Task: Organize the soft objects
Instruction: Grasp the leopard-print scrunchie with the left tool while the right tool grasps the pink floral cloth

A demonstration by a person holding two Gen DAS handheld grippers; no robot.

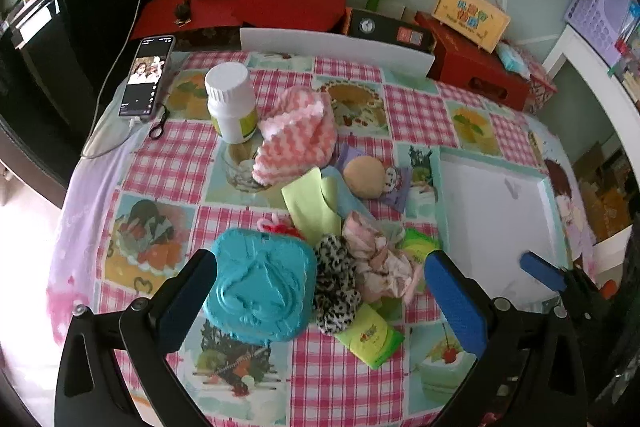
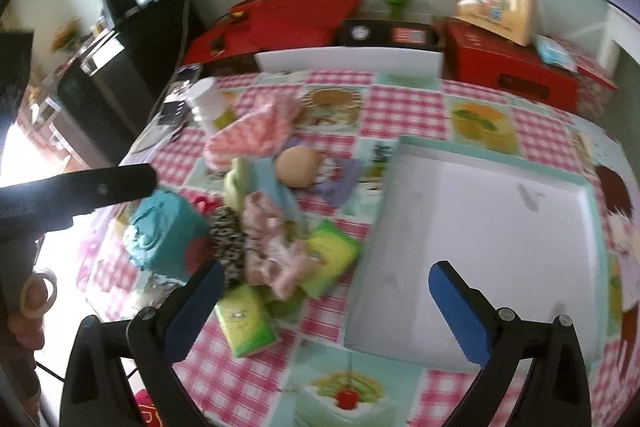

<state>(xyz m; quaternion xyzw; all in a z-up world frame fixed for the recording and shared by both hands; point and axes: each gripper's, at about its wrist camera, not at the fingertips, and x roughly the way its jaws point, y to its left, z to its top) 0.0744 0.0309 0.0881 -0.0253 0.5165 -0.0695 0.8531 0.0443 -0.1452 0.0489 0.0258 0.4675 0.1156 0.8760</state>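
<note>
A heap of soft things lies mid-table: a pink-and-white knitted cloth (image 1: 296, 135), a leopard-print scrunchie (image 1: 334, 283), a pale pink scrunchie (image 1: 376, 259), a light green cloth (image 1: 310, 205), a tan round puff (image 1: 364, 177) and green tissue packs (image 1: 370, 341). A teal box (image 1: 260, 291) sits at the heap's left. My left gripper (image 1: 320, 307) is open above the box and the scrunchies. My right gripper (image 2: 326, 311) is open, low over a green tissue pack (image 2: 246, 319) and the edge of the white tray (image 2: 480, 247). The left gripper also shows in the right wrist view (image 2: 100, 191).
A white bottle (image 1: 232, 103) and a glass jar (image 1: 240, 167) stand at the back left beside a phone (image 1: 146, 77). Red boxes (image 1: 476, 75), a white board (image 1: 336, 51) and a yellow carton (image 1: 472, 15) line the far edge. The white tray (image 1: 496, 219) lies at the right.
</note>
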